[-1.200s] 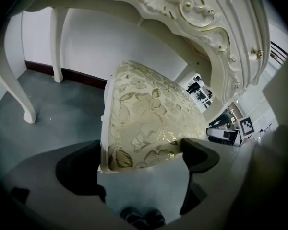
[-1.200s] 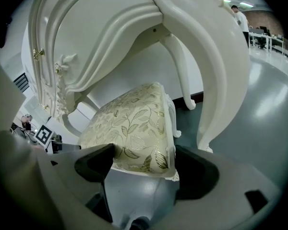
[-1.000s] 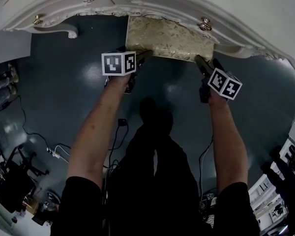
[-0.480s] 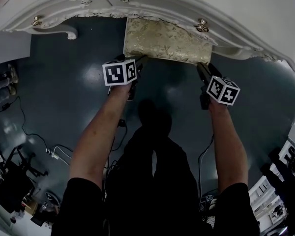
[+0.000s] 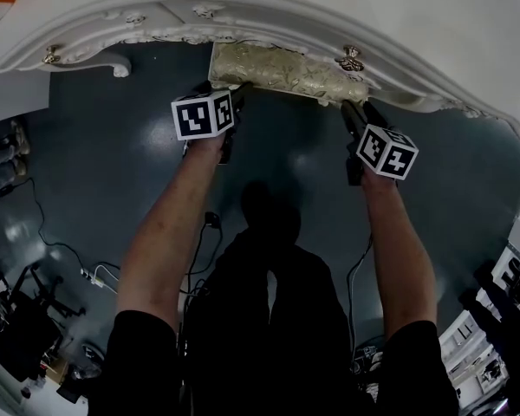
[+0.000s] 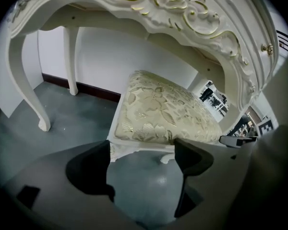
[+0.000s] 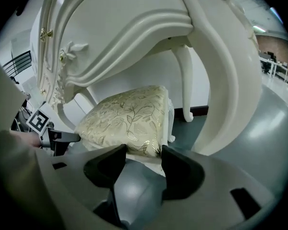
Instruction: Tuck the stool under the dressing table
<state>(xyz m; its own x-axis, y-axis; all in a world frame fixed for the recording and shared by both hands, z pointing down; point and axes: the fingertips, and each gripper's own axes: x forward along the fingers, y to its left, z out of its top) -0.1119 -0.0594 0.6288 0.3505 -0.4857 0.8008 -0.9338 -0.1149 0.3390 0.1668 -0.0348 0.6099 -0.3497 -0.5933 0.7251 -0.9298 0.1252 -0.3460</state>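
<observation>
The stool [image 5: 277,68], with a gold floral cushion on a white frame, stands mostly under the white carved dressing table [image 5: 329,7]; only its near edge shows in the head view. My left gripper [image 5: 230,89] is at the stool's near left corner, my right gripper [image 5: 351,111] at its near right corner. In the left gripper view the jaws [image 6: 141,150] close around the white seat rail below the cushion [image 6: 163,109]. In the right gripper view the jaws [image 7: 144,155] clamp the cushion's corner [image 7: 127,116]. Both grippers are shut on the stool.
Curved table legs stand at the left [image 6: 36,104] and right [image 7: 187,80] of the stool. The carved apron [image 6: 182,8] hangs low over the seat. Cables [image 5: 95,271] and dark equipment lie on the grey floor behind me at the left.
The stool has slid further under the dressing table, so less of its cushion shows. Both grippers have moved forward with it, staying at its near corners.
</observation>
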